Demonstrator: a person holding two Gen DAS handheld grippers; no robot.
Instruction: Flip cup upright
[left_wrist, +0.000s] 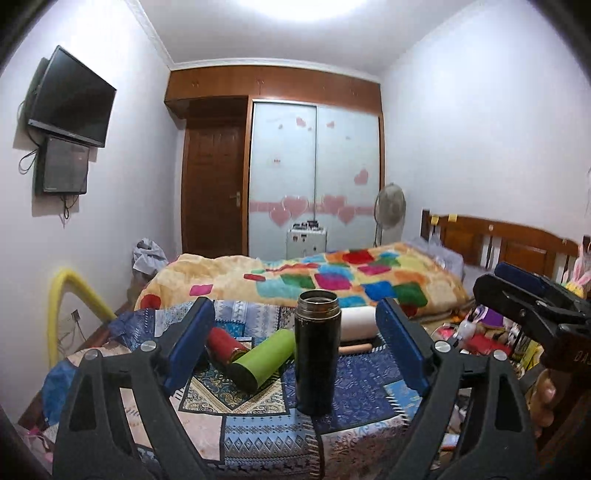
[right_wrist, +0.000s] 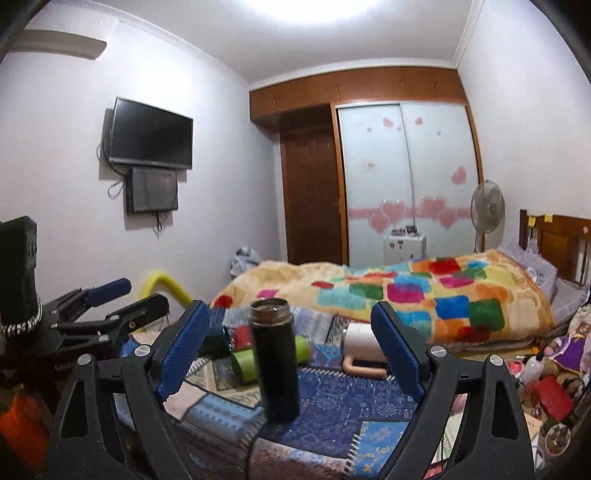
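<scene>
A tall black flask cup stands upright, mouth up, on the patchwork cloth. My left gripper is open, its blue pads either side of the cup and apart from it. My right gripper is open too; the black cup stands between its pads without touching. A green cup, a red cup and a white cup lie on their sides behind it. The right gripper shows in the left wrist view, the left gripper in the right wrist view.
A bed with a colourful blanket lies behind the cloth. Clutter and toys sit at the right. A yellow foam-wrapped rail stands at the left. A wardrobe, door and fan stand at the far wall.
</scene>
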